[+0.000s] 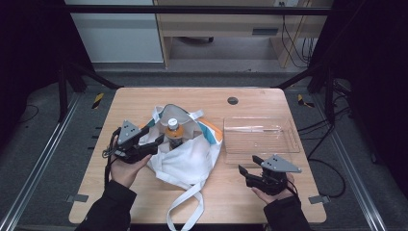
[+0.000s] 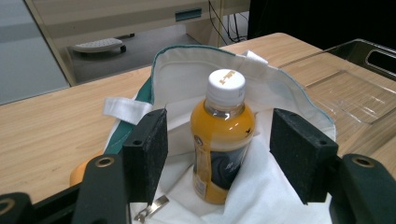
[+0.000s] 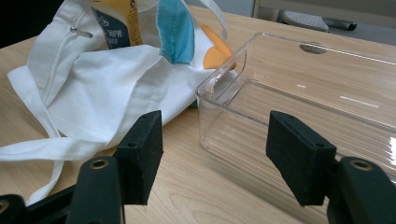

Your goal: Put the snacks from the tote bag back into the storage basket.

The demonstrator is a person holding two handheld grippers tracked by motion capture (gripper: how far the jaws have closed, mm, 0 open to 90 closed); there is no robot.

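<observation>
A white tote bag [image 1: 187, 161] with teal and orange patches lies open on the wooden table [image 1: 139, 101]. An orange-juice bottle [image 1: 173, 132] with a white cap stands upright in its mouth. My left gripper [image 1: 151, 139] is at the bag's left edge and is open. In the left gripper view the bottle [image 2: 223, 140] shows in the gap between the jaws, and neither pad touches it. My right gripper [image 1: 250, 164] is open and holds nothing, low over the table in front of the clear plastic tray [image 1: 284, 144]. In the right gripper view the tray's near corner [image 3: 219, 93] lies just ahead.
The bag's long white strap [image 1: 185, 207] trails toward the table's front edge. A zipper pull [image 2: 152, 207] lies on the cloth by my left jaw. A round cable hole [image 1: 233, 100] is at the back of the table. Black frame posts flank the table.
</observation>
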